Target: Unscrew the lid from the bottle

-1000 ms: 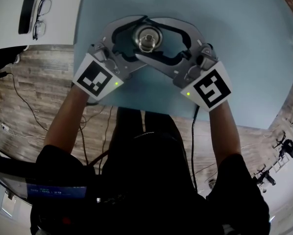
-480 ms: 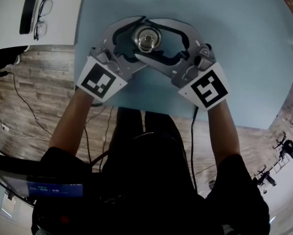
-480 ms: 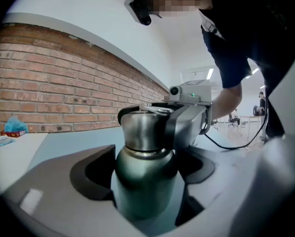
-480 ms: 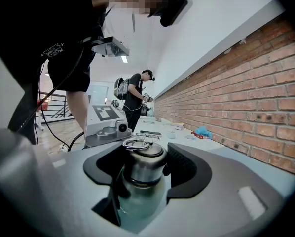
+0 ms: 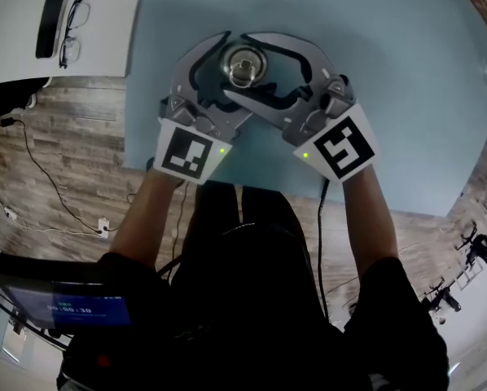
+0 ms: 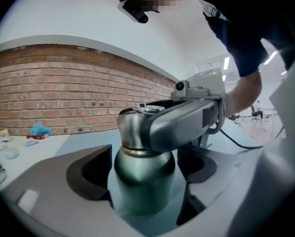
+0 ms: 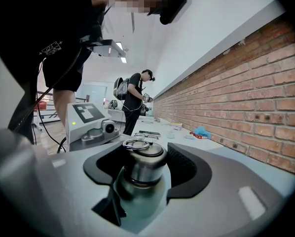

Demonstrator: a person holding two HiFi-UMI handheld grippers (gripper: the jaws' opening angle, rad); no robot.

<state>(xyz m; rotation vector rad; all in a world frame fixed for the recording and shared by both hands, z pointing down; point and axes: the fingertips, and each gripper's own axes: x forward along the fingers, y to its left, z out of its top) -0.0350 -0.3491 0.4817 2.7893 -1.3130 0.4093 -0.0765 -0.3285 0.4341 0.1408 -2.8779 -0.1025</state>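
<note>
Left gripper (image 6: 143,168) found with jaws spread about as wide as they go, having just been opening; the dark green bottle (image 6: 143,194) stands between them, but a gap shows on each side of its body and neither pad presses on it, so this claw holds nothing; in the head view its jaws curve round the bottle from the left. Bottle stands upright on the pale blue table (image 5: 406,96), in the middle, enclosed by both claws at once, the left at body height and the right higher up. Right gripper (image 7: 145,174) reaches in from the right with its jaws part open and closed onto the steel lid (image 7: 143,157), pads bearing on its sides, the ring on top clear above them; lid appears seated on the neck, no lift visible. Assessment: unscrewing is under way but not complete; the left claw appears to be between grips on the body. Next move calls for the left jaws to close firmly on the body again, then a turn of lid against body, kept square so the bottle does not tip.
</note>
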